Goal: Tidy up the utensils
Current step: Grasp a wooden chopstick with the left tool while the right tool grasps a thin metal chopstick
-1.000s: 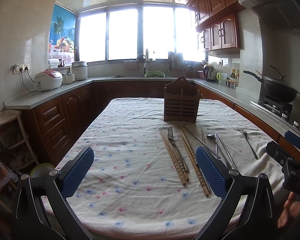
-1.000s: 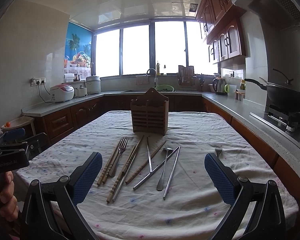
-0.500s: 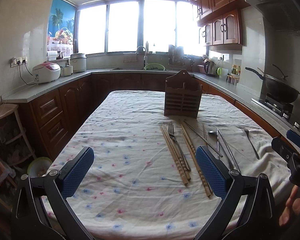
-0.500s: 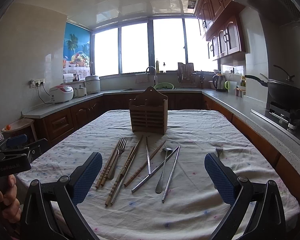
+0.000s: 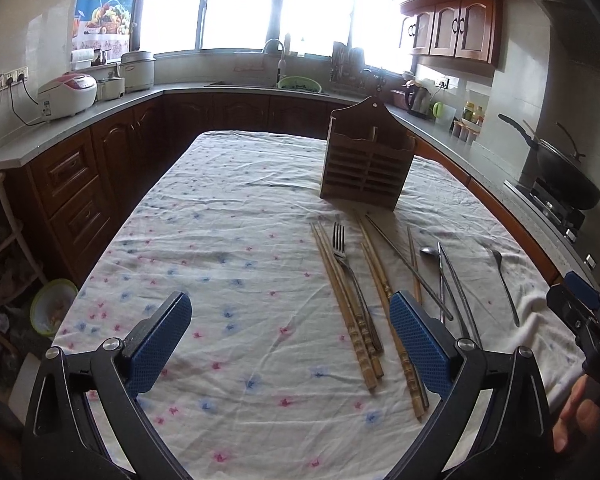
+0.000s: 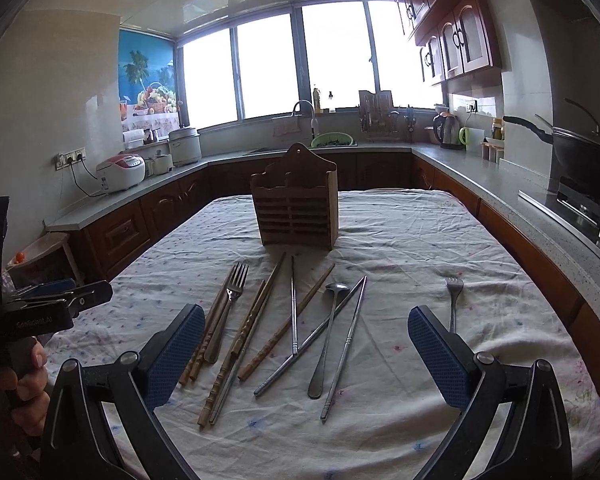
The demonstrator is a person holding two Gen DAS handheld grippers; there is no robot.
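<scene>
A brown wooden utensil holder (image 5: pixel 367 160) (image 6: pixel 296 204) stands upright on the cloth-covered table (image 5: pixel 228 248) (image 6: pixel 400 240). In front of it lie wooden chopsticks (image 5: pixel 346 300) (image 6: pixel 240 332), a fork (image 5: pixel 342 256) (image 6: pixel 230 300), metal chopsticks (image 5: pixel 446 280) (image 6: pixel 294 304), a spoon (image 6: pixel 328 328) and a second fork (image 6: pixel 453 296) apart at the right. My left gripper (image 5: pixel 290 340) is open and empty above the near table, left of the utensils. My right gripper (image 6: pixel 306 354) is open and empty, above the near ends of the utensils.
Dark wood cabinets and a grey countertop (image 6: pixel 476 172) run around the table. A rice cooker (image 5: pixel 66 94) sits at the left, a kettle (image 6: pixel 448 132) and a wok (image 5: pixel 560 176) on the stove at the right. A sink (image 5: pixel 296 84) lies under the window.
Both grippers have tilted down and moved slightly forward toward the table, so the utensils look closer. Both stay open and empty. Nothing on the table has moved.
</scene>
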